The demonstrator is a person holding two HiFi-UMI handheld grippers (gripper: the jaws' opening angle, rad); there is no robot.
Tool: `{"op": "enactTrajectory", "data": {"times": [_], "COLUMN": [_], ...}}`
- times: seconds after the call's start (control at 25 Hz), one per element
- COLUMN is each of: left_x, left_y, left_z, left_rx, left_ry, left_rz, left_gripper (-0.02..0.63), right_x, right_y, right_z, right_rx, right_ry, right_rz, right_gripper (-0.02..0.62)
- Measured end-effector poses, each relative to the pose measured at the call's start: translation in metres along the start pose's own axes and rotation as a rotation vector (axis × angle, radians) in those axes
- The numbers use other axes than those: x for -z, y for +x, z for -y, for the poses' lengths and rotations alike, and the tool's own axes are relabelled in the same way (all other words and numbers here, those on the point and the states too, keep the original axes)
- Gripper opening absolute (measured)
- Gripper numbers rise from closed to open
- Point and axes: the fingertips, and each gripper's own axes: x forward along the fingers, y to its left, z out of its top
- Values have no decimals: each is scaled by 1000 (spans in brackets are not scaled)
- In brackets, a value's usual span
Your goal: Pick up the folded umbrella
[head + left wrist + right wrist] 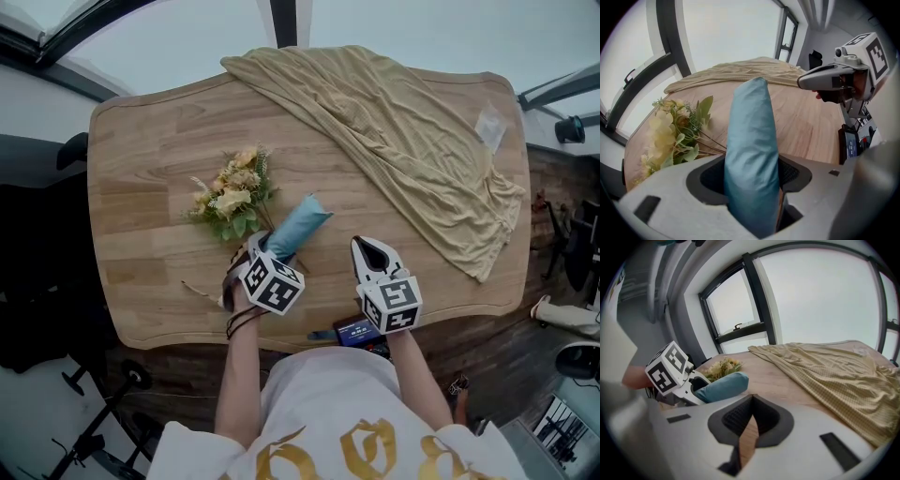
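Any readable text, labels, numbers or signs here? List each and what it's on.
None readable in any view.
Gold lettering on the white shirt: ornate, cut off by the frame, unreadable.
Screen of the small device: too small to read.
Tag on the beige cloth: too small to read.
Marker cubes: black-and-white square patterns only, no words.

A wooden worktop [150, 187] is seen from above. A beige cloth [394, 122] is draped across its far right part. A bunch of flowers [232, 195] is laid near the middle, with a blue folded umbrella [298, 225] just beside it. The umbrella's near end is covered by the left gripper [255, 248]; the right gripper [370, 248] is held apart from it, over bare wood.
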Motion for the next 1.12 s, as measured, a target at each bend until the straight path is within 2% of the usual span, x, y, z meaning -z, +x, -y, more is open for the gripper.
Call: {"op": "enactTrajectory", "data": {"times": [0.28,0.6,1.12], "left_x": [1,0,-10], "left_y": [0,-1,-23], "left_z": [0,2,5], "left_rx": [-28,-48,-85], "left_ry": [-40,-40,-56], "left_rz": [-5,7,115], "left_gripper": [295,281,278], "right_x": [1,-2,-10], "right_y": [2,-3,-15], "right_z": [0,2,-2], "right_rx": [-7,-7,-28], "right_ry": [4,4,1], "right_rz": [-6,11,49], "right_gripper": [11,11,11]}}
